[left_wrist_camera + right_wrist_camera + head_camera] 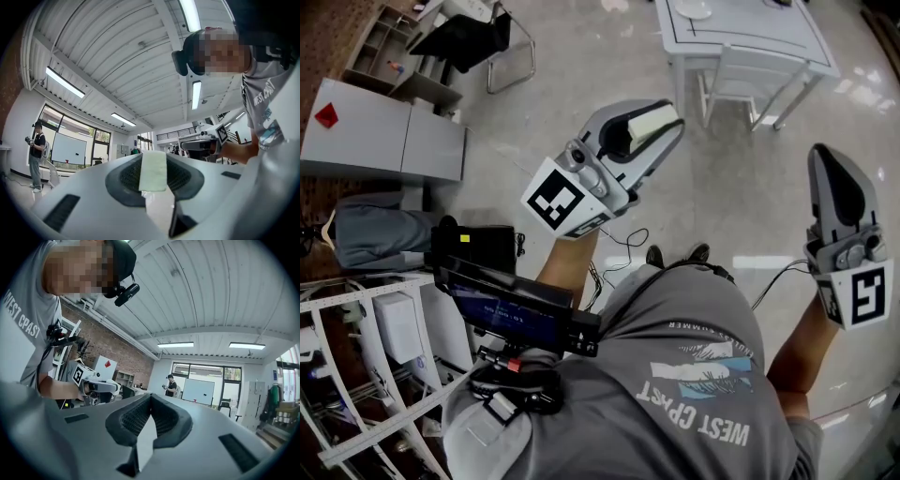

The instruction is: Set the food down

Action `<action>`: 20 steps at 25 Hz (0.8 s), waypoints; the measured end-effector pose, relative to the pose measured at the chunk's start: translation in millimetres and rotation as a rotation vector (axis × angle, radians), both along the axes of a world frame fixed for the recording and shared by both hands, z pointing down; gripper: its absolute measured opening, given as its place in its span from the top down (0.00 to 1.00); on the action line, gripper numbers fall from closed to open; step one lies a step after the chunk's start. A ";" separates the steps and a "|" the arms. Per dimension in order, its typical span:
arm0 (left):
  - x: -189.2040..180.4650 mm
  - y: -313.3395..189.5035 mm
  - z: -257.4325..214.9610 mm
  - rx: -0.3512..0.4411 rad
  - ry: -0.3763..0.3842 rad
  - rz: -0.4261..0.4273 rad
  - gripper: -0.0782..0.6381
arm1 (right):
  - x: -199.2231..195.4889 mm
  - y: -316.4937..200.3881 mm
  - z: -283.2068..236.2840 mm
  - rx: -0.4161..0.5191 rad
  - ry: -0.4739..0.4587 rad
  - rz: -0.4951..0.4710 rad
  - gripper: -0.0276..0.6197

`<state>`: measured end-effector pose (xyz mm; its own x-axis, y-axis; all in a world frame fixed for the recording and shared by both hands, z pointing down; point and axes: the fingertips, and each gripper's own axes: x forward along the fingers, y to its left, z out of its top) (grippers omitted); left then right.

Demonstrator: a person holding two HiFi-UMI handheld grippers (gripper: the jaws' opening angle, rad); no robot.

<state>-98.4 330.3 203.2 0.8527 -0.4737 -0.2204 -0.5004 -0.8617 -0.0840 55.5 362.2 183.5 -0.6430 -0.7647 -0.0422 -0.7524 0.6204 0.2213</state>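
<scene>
The food slab [653,122] is a pale, cream-green block, flat and rectangular with square-cut edges and a matte, slightly grainy face. It sits pinched between the jaws of your left gripper [673,123]. In the left gripper view the slab [153,170] stands on edge as a narrow upright strip. The dark ribbed pads [129,177] press on it from both sides, so that gripper [154,158] is clamped on it. The slab rests on nothing. You hold it in the air over the glossy, speckled floor [572,66], short of the near edge of the white table [750,47].

Your right gripper [827,155] has smooth grey moulded shells and a black inner lining. Its jaws are closed, tip against tip, with nothing between them. In the right gripper view its tips [150,397] meet above the mesh-textured pads [136,417], leaving only a thin wedge of gap lower down.

Each gripper carries its cube with black-and-white square markers [555,202]. A grey metal cabinet [384,131] with a red diamond sticker stands at the left. A white slatted rack [356,300] is near your left hip. The ceiling [108,51] is white corrugated sheet with long strip lights, and a red brick wall [126,363] runs along one side. Another person [171,385] stands far off by a whiteboard [199,391].
</scene>
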 end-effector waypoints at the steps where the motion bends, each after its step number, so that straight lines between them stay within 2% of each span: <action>1: 7.1 -6.9 1.8 -0.001 -0.001 -0.004 0.75 | 4.6 -7.2 2.8 -0.005 -0.003 -0.007 0.95; 4: 22.3 -12.3 -3.2 0.007 -0.005 -0.015 0.75 | 13.7 -11.9 0.0 -0.002 0.000 -0.039 0.95; 12: 54.9 -22.5 -17.3 0.035 -0.017 -0.017 0.75 | 38.6 -29.6 -11.6 -0.004 0.014 -0.014 0.95; 20: 49.8 -57.8 -18.0 0.028 -0.025 0.002 0.75 | 23.9 -64.6 -6.2 -0.029 0.003 0.002 0.95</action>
